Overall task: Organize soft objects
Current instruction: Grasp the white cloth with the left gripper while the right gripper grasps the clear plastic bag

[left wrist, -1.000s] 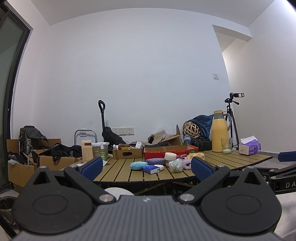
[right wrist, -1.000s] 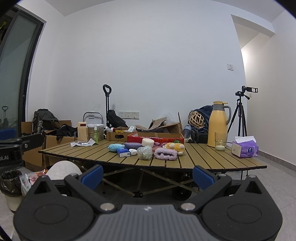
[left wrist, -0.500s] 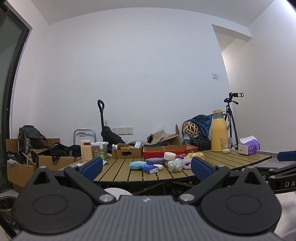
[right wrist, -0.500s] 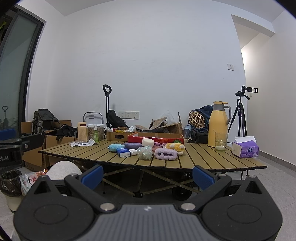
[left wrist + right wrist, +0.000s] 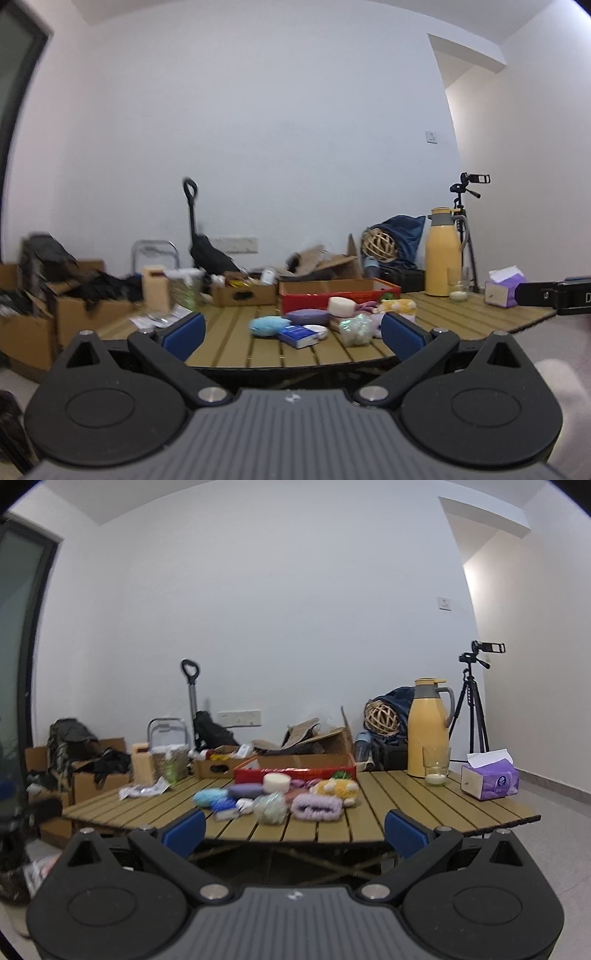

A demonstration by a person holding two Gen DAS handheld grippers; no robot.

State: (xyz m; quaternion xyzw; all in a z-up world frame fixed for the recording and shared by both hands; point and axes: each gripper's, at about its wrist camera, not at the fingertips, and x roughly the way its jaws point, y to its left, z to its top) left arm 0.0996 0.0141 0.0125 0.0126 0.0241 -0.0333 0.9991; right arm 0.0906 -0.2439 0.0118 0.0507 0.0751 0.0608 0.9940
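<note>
Left wrist view: the left gripper (image 5: pixel 291 332) has its jaws spread wide and empty, short of the desk (image 5: pixel 461 317). Right gripper (image 5: pixel 293 825) jaws likewise gape, holding nothing. Beyond both, well apart, the soft objects (image 5: pixel 273 799) cluster mid-desk before a red box (image 5: pixel 295 773).

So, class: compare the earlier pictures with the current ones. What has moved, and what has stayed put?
Both tools have come closer to the table: the pile of soft things looks larger in both wrist views. The left tool and right tool are open and empty as before; nothing was taken hold of. The soft things, the yellow jug and the tissue box kept their places.
</note>
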